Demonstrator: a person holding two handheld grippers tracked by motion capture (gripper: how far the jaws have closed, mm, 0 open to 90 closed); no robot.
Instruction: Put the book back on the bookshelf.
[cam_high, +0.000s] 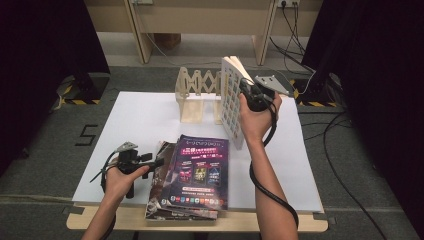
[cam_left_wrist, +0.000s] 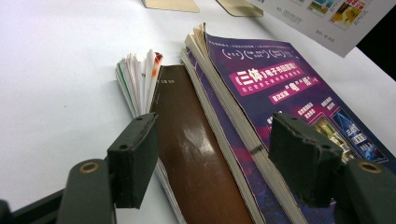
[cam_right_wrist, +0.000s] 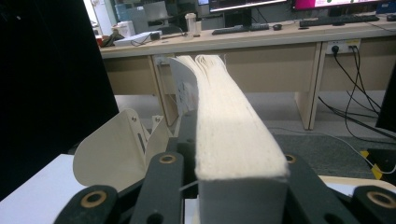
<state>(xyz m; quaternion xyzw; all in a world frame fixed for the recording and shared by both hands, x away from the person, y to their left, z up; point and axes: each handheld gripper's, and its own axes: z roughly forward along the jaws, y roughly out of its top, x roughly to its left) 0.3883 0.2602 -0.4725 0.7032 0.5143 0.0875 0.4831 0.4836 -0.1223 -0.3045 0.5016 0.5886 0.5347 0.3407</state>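
A stack of books lies at the front of the white sheet, topped by a purple-covered book. My left gripper sits at the stack's left edge. It is open, with the brown book and the purple book's page edge between its jaws. My right gripper is raised and shut on a thick white book, held upright beside the wooden folding rack. The right gripper view looks along that book's page edge, clamped between the jaws.
The rack stands at the back middle of the sheet. A fanned white booklet pokes out under the brown book. Cables run over the floor to the right. Black curtains flank the table, and a desk stands behind.
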